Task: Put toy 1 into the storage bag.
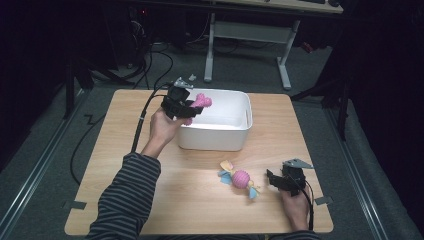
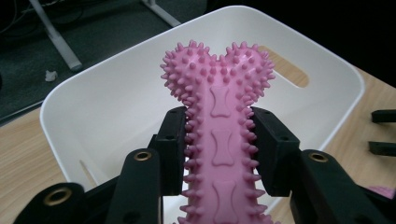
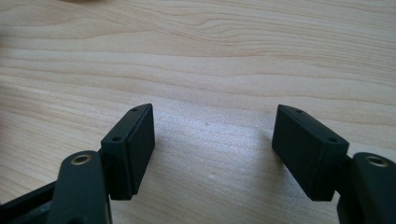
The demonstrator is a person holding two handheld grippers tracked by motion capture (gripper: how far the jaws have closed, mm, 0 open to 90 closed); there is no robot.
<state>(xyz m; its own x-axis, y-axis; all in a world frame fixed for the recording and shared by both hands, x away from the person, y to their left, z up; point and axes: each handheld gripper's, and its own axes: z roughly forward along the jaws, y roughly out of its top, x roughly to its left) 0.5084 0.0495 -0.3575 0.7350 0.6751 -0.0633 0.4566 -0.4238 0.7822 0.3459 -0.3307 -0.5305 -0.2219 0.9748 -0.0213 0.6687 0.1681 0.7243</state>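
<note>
A pink spiky bone toy (image 2: 219, 130) sits clamped between the jaws of my left gripper (image 2: 219, 140), its knobbed end pointing over the white bin (image 2: 116, 93). In the high view the left gripper (image 1: 186, 106) holds the bone toy (image 1: 201, 102) above the bin's left rim (image 1: 186, 131). A pink ball toy with yellow and blue ends (image 1: 240, 179) lies on the wooden table near the front. My right gripper (image 1: 271, 179) rests low just right of that toy, open, with only bare tabletop between its jaws (image 3: 212, 149).
The white bin (image 1: 215, 137) stands at the back middle of the wooden table (image 1: 125, 200). A cable (image 1: 140, 125) trails from the left gripper off the table's back left. A desk frame (image 1: 250, 30) stands on the floor beyond.
</note>
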